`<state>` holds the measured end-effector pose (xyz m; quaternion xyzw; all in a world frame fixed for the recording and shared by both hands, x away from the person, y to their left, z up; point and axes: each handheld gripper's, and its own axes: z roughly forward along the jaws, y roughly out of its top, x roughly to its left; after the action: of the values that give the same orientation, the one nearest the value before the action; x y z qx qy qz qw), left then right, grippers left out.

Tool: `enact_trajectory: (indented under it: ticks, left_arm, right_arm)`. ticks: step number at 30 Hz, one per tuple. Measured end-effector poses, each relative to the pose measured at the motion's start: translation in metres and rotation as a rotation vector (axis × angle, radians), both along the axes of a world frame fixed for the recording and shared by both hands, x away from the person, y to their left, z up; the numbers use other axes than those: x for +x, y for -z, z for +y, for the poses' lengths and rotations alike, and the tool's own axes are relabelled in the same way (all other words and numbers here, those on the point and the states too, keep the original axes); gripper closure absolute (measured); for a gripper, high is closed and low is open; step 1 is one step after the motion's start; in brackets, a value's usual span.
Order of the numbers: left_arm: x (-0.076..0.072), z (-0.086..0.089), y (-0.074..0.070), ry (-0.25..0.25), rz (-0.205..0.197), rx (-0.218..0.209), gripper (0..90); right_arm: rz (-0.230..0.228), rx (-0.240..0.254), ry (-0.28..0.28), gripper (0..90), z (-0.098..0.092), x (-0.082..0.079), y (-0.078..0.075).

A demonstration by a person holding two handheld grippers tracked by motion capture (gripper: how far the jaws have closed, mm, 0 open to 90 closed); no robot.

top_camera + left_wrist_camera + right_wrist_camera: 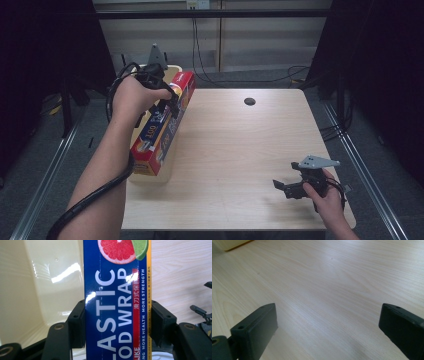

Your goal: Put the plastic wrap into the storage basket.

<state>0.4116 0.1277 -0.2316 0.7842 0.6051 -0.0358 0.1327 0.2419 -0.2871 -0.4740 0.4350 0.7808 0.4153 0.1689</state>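
Clamped in the left gripper [167,100], the long blue-and-red cardboard plastic-wrap box [162,125] sits over the cream plastic bin [37,290] at far left, seemingly awaiting lowering, while the right gripper [289,187] rests spread apart near right.

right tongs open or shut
Open. The right tongs show their two black jaws spread wide apart over the bare wooden table, with nothing between them.

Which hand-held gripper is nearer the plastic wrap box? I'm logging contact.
Left. The left hand-held gripper clamps the plastic wrap box; the right hand-held gripper sits apart across the table.
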Motion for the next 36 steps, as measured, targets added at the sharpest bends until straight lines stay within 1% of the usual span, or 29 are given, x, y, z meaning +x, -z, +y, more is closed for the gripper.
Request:
enact_trajectory:
  ticks: [5,7,11,13,17,20,22,24,25,28,30,36]
  left_arm:
    - [0.0,0.003,-0.001,0.0,0.005,-0.007,41.1]
    - [-0.001,0.002,-0.001,-0.002,0.0,-0.002,41.1]
    - [-0.003,0.003,-0.005,0.005,0.002,-0.012,41.2]
    - [-0.004,0.003,-0.006,0.012,-0.002,-0.011,41.2]
    - [-0.005,0.001,-0.014,0.011,-0.015,-0.009,41.2]
    - [-0.004,0.001,-0.016,0.009,-0.028,-0.001,41.2]
    - [-0.004,0.001,-0.017,0.006,-0.028,0.0,41.2]
    - [-0.004,0.004,-0.018,0.005,-0.03,0.0,41.2]
    - [-0.004,0.006,-0.018,-0.003,-0.03,0.001,41.1]
    - [-0.004,0.011,-0.019,-0.01,-0.041,0.01,41.2]
    - [-0.005,0.015,-0.02,-0.017,-0.036,0.018,41.1]
    - [-0.007,0.026,-0.02,-0.041,-0.043,0.018,41.1]
  right_arm:
    - [-0.001,0.001,-0.001,1.9,0.0,0.0,0.0]
    - [-0.001,0.0,-0.002,2.0,0.0,0.0,0.0]
    - [-0.001,0.0,-0.001,1.9,0.0,0.0,0.0]
    - [-0.001,0.001,-0.001,1.9,0.0,0.0,0.0]
    - [-0.004,-0.002,-0.003,2.0,0.001,0.0,0.0]
    - [-0.004,-0.001,-0.004,2.0,0.0,0.0,0.0]
    - [-0.003,0.001,-0.002,1.9,0.0,0.0,0.0]
    - [-0.003,0.001,-0.002,2.0,-0.001,0.0,0.0]
    - [-0.003,0.001,-0.003,1.9,-0.001,0.0,0.0]
    - [-0.002,0.002,-0.004,1.9,0.0,0.0,0.0]
    - [-0.005,0.002,-0.001,1.9,0.0,0.0,0.0]
    - [-0.003,0.0,-0.004,1.9,0.001,0.0,0.0]
